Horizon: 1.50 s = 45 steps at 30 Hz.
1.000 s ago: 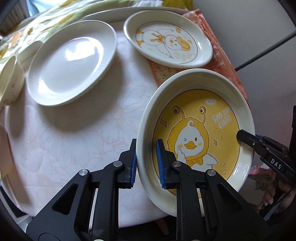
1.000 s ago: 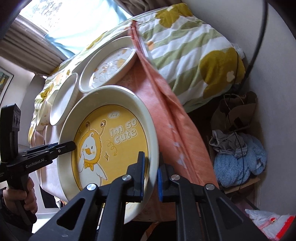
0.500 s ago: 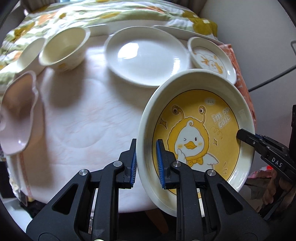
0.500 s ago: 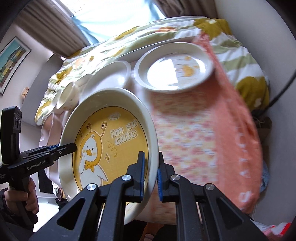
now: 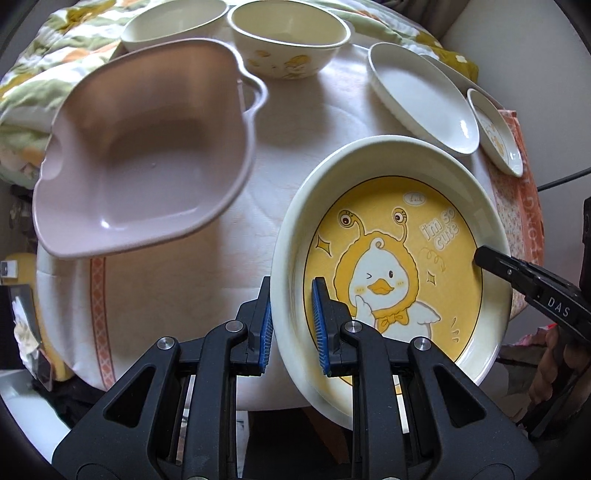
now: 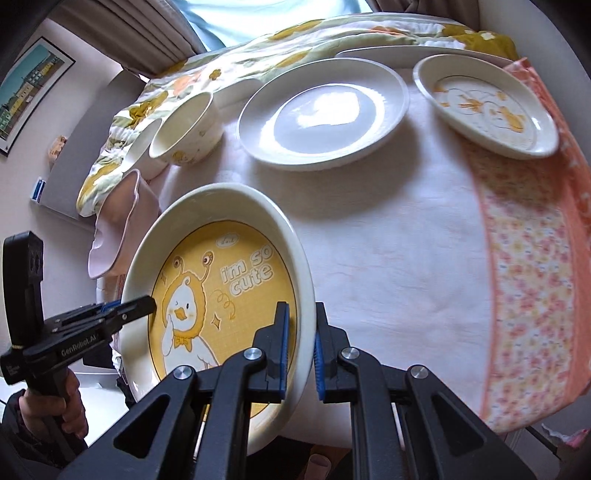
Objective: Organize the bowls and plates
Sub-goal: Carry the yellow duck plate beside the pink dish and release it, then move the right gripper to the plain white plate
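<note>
Left tongs point(image 5: 291, 325) and right tongs point(image 6: 300, 345) each clamp opposite rims of the glossy round duck plate point(image 5: 399, 258), held above the cloth-covered desk point(image 6: 388, 229). Beyond: one pink lobed matte bowl point(image 5: 147, 158), two cream bowls point(image 5: 288, 40), two more plates point(image 6: 325, 114).

A white cloth point(image 6: 388, 240) is covering the table; a pink bowl point(image 5: 140, 155), two cream bowls point(image 5: 288, 40) point(image 5: 173, 22), a plain white plate point(image 6: 321, 114) and a small duck plate point(image 6: 487, 107) are lying on it; an orange patterned cloth point(image 6: 535, 277) is hanging over one edge.
</note>
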Each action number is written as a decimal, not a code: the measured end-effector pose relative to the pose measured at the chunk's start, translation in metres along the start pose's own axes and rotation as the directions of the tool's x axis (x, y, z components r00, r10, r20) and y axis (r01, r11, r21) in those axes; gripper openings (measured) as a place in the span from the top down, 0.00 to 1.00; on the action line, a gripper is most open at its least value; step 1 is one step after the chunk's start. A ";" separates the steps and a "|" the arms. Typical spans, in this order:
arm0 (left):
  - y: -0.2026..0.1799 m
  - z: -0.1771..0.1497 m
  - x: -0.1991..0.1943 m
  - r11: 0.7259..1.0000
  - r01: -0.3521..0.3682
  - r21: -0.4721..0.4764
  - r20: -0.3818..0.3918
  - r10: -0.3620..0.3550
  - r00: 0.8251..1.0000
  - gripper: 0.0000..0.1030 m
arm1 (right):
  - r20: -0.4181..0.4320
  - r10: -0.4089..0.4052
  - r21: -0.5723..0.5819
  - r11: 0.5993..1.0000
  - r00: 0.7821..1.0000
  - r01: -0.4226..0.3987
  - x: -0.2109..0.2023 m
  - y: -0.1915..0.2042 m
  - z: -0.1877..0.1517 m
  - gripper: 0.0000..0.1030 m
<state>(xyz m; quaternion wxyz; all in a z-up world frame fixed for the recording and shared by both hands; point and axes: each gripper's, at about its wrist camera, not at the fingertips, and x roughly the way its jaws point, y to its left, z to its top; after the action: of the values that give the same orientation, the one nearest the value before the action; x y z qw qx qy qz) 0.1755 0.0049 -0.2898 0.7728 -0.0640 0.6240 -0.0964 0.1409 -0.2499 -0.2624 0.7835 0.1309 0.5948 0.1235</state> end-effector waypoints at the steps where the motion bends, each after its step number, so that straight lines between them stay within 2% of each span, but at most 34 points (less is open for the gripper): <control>1: 0.003 0.001 0.002 1.000 0.001 0.006 -0.002 -0.001 1.000 0.84 | 0.001 -0.005 0.002 1.000 1.000 0.005 0.004 0.003 0.001 0.88; 12: 0.019 0.008 0.019 0.998 0.016 0.060 0.008 -0.017 1.000 0.84 | 0.026 -0.042 0.015 0.999 0.999 0.042 0.027 0.013 0.006 0.88; 23: 0.020 0.004 0.016 0.995 0.027 0.097 0.038 -0.031 0.999 0.85 | 0.033 -0.012 0.067 0.998 0.999 0.010 0.033 0.004 -0.003 0.87; 26: 0.024 0.005 0.014 0.996 0.054 0.072 0.038 -0.057 0.998 0.85 | 0.036 -0.006 0.085 0.996 0.999 0.002 0.033 0.003 -0.004 0.87; 30: 0.024 0.003 0.007 0.996 0.014 0.084 0.044 -0.017 0.999 0.84 | 0.041 -0.009 0.099 0.995 0.999 0.005 0.029 -0.002 -0.005 0.87; 33: 0.021 -0.001 -0.001 0.995 -0.011 0.098 0.053 0.006 0.999 0.79 | 0.059 -0.019 0.104 0.995 0.998 0.012 0.020 -0.006 -0.007 0.87; 35: 0.017 -0.004 -0.009 0.992 -0.053 0.118 0.066 0.046 0.997 0.71 | 0.064 -0.025 0.091 0.996 0.998 0.019 0.011 -0.006 -0.008 0.87; 36: 0.013 -0.006 -0.013 0.988 -0.082 0.130 0.076 0.073 0.994 0.54 | 0.068 -0.037 0.082 0.996 0.997 0.031 0.007 -0.004 -0.009 0.87; 37: 0.010 -0.007 -0.019 0.984 -0.110 0.138 0.096 0.098 0.991 0.34 | 0.079 -0.047 0.081 0.996 0.996 0.041 0.002 -0.003 -0.010 0.87; 39: 0.005 -0.011 -0.035 0.982 -0.136 0.131 0.147 0.117 0.982 0.17 | 0.086 -0.039 0.070 0.997 0.996 0.033 -0.008 -0.003 -0.013 0.87; 40: 0.002 -0.014 -0.043 0.982 -0.145 0.122 0.170 0.123 0.978 0.12 | 0.091 -0.032 0.065 0.998 0.995 0.026 -0.013 -0.004 -0.013 0.86; 41: -0.001 -0.016 -0.050 0.982 -0.152 0.113 0.185 0.130 0.974 0.10 | 0.096 -0.028 0.055 0.998 0.995 0.023 -0.018 -0.004 -0.014 0.80; 42: -0.005 -0.018 -0.057 0.982 -0.160 0.104 0.198 0.137 0.971 0.10 | 0.100 -0.025 0.042 0.999 0.995 0.021 -0.023 -0.004 -0.015 0.63; 43: -0.008 -0.021 -0.063 0.981 -0.167 0.094 0.207 0.145 0.967 0.09 | 0.110 -0.017 0.023 1.000 0.994 0.015 -0.030 -0.004 -0.016 0.51; 44: -0.013 -0.024 -0.068 0.981 -0.174 0.084 0.215 0.153 0.965 0.09 | 0.120 -0.008 0.008 1.000 0.993 0.008 -0.035 -0.005 -0.017 0.23; 45: -0.019 -0.027 -0.073 0.981 -0.177 0.074 0.224 0.157 0.962 0.09 | 0.132 0.000 -0.007 1.000 0.991 0.001 -0.041 -0.005 -0.017 0.04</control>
<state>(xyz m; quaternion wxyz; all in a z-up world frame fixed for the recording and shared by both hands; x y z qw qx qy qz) 0.1328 0.0038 -0.2215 0.8438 0.0149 0.5339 -0.0524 0.1136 -0.2677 -0.2314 0.8216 0.1360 0.5413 0.1165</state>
